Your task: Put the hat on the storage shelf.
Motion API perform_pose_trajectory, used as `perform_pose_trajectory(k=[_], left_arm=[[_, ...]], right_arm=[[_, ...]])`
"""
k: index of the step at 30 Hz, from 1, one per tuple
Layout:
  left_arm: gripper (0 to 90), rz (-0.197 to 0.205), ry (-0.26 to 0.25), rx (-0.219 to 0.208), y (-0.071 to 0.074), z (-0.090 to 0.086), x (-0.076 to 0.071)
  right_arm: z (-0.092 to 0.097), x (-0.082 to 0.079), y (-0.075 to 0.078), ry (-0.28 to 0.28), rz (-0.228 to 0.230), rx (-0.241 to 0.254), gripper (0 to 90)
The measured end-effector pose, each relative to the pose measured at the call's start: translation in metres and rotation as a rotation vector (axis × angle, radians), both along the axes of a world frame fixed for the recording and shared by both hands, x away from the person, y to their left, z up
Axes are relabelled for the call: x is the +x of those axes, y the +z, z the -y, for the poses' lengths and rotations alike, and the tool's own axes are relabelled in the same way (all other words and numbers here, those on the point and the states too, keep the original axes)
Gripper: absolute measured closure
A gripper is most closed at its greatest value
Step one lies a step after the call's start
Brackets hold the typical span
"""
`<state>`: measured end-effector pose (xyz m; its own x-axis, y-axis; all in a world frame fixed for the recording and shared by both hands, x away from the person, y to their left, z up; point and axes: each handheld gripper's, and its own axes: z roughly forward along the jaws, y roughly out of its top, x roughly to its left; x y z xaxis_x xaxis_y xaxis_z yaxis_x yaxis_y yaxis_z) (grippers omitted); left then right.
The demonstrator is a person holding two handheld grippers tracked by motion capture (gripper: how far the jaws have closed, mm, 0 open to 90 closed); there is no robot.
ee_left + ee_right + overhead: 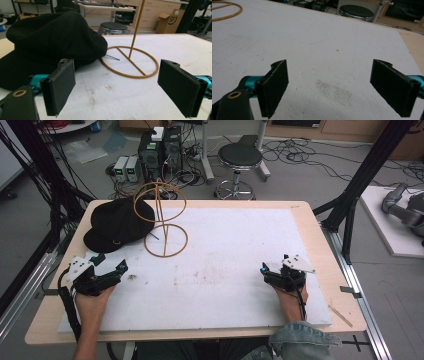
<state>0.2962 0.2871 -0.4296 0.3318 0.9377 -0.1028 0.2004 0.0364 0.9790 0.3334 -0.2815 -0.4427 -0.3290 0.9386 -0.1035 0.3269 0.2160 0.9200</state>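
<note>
Both hand-held grippers, left point(112, 265) and right point(264, 268), rest released on the table point(225, 235), the left near the black cap point(117, 222).

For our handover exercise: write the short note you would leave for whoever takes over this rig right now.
Left gripper: open, empty, pointing at the black cap.
Right gripper: open, empty, over bare white board, far from the cap.
Cap lies at the far left of the board, touching the wire stand.
Done: nothing visible; cap is off the stand.
Left: probably grip the cap and set it on the stand.
</note>
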Motion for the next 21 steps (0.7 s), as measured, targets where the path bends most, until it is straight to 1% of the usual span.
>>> perform_pose_trajectory(k=[2,4,7,10,14,20,21], left_arm=[[15.0,-0.001,0.002,0.001,-0.0004,0.0009,0.0001],[15.0,-0.008,0.004,0.011,-0.0008,0.0004,0.0003],[15.0,-0.012,0.007,-0.002,-0.0017,-0.001,0.0011],[15.0,-0.012,0.007,0.008,-0.0021,-0.0019,0.0009],[15.0,-0.011,0.009,0.009,-0.0021,-0.0018,0.0008],[15.0,-0.015,0.005,-0.001,-0.0023,-0.001,0.0015],[15.0,-0.016,0.005,0.003,-0.0023,-0.0009,0.0014]], right_arm=[[0.0,-0.0003,0.0002,0.002,0.0,0.003,14.9],[0.0003,-0.0005,0.0004,0.002,-0.002,0.004,14.9],[0.0001,-0.0004,0.0003,0.003,-0.001,0.003,14.9],[-0.0013,-0.0006,0.0002,0.006,-0.003,0.0,14.9],[-0.0015,-0.0003,0.0003,0.005,-0.003,-0.003,14.9],[-0.0011,-0.0003,0.0002,0.002,-0.005,-0.002,14.9],[-0.001,0.0,0.0001,0.004,-0.003,-0.003,14.9]])
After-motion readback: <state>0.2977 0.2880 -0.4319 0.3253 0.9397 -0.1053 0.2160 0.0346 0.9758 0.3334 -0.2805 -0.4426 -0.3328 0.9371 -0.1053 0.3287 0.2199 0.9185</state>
